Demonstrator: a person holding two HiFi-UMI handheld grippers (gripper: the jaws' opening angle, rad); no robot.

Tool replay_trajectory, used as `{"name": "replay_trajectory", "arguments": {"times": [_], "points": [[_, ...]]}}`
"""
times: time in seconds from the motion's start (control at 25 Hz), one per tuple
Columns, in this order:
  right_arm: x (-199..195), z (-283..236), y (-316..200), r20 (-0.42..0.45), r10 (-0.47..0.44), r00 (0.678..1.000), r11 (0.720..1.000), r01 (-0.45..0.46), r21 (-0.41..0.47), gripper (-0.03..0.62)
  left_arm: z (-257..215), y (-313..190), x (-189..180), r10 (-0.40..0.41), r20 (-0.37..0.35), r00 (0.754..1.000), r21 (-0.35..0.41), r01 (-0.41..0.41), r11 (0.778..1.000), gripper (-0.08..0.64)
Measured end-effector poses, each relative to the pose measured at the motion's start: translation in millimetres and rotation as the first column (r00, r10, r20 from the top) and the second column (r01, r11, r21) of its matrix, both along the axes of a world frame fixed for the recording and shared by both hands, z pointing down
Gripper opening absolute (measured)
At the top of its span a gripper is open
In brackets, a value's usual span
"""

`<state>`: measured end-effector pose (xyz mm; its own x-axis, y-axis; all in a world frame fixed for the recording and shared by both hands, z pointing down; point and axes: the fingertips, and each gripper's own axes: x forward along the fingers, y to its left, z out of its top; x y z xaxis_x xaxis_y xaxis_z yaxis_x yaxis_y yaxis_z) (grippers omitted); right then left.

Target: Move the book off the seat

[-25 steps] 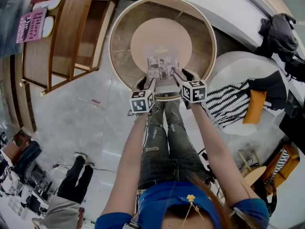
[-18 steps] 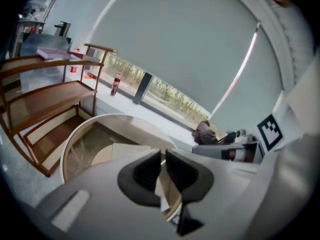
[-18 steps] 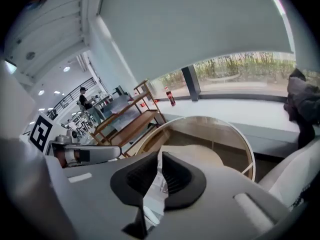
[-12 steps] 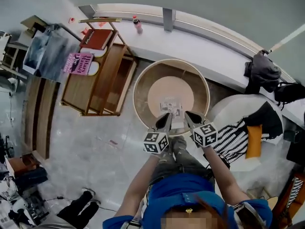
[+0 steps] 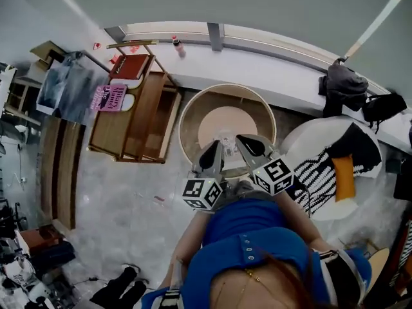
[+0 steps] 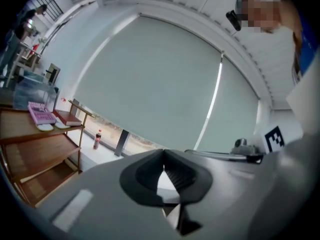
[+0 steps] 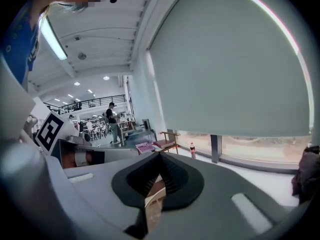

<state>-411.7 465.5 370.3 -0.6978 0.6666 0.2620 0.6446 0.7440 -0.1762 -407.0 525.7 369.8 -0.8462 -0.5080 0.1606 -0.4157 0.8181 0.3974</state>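
We show both grippers held over the near rim of the round seat (image 5: 190,120). The left gripper (image 5: 216,145) and right gripper (image 5: 240,140) have their jaws fully together, each apparently pinching a near corner of the thin book (image 5: 226,135), which sits over the seat's middle.

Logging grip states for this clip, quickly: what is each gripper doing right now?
Left grey two-jaw gripper: closed, holding nothing.
Right grey two-jaw gripper: closed, holding nothing.
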Motion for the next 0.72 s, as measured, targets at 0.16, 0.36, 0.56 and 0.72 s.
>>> {"name": "replay_trajectory", "arguments": {"times": [0.16,0.36,0.56,0.72], "points": [[7.4,-42.6,1.8,0.1,-0.026,0.995,0.999,0.029,-0.03,-0.001,-41.5,-5.0,8.9,-0.014,0.102,0.995,-0.043,0.018,0.999,0.002],[16.2,-68.9,-2.7,0.149,-0.031,0.988,0.998,0.04,-0.057,-0.002,-59.3,-16.5,20.1,-0.003,0.151,0.989,-0.101,0.018,0.995,0.002],[17.7,-71.2,3.3,0.137,-0.047,0.99,0.996,0.057,-0.07,-0.002,-62.5,-20.4,23.0,-0.005,0.153,0.988,-0.116,0.024,0.993,0.002],[20.2,-71.1,1.8,0.129,-0.052,0.99,0.995,0.062,-0.073,-0.002,-67.2,-27.4,24.6,0.01,0.157,0.988,-0.1,0.006,0.995,0.002]]}}
